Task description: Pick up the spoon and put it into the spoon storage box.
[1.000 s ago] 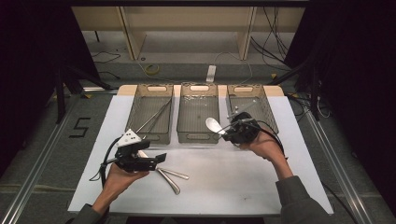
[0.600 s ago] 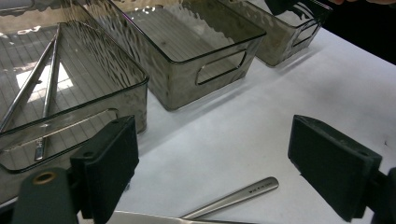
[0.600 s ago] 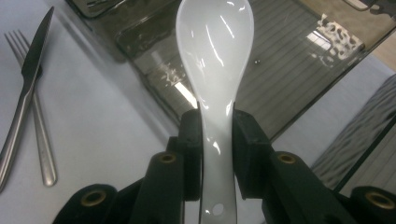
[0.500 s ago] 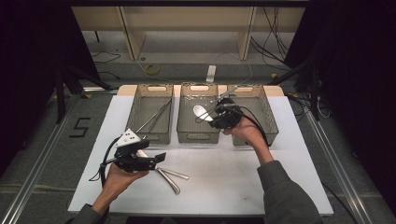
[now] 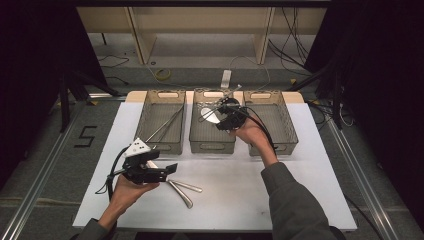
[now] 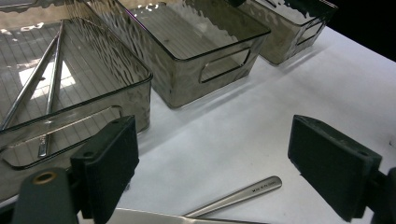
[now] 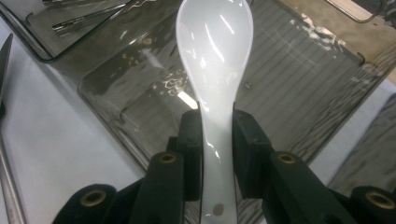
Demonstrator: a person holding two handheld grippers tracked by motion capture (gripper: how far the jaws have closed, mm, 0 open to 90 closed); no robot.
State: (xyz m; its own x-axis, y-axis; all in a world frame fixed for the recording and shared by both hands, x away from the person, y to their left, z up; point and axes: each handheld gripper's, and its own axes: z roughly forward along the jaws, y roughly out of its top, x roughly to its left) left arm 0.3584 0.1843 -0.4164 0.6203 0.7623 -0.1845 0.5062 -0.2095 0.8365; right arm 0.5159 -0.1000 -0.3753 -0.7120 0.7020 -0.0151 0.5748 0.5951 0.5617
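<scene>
My right gripper (image 5: 220, 116) (image 7: 215, 135) is shut on the handle of a white ceramic spoon (image 5: 206, 114) (image 7: 215, 51). It holds the spoon above the middle smoked-plastic bin (image 5: 212, 146), bowl pointing away from the hand. My left gripper (image 5: 167, 170) (image 6: 219, 172) hovers low over the near left of the table, its jaws wide apart with nothing between them. Just under it lie metal utensil handles (image 5: 182, 192) (image 6: 238, 197) on the white tabletop.
Three bins stand in a row at the back: the left bin (image 5: 161, 145) (image 6: 70, 107) holds long metal chopsticks (image 5: 167, 125), and the right bin (image 5: 280, 145) stands beside my right wrist. The white table (image 5: 235, 200) ends close behind the bins.
My right gripper has carried the spoon leftward, from the gap by the right bin to over the middle bin. The left gripper has stayed put.
</scene>
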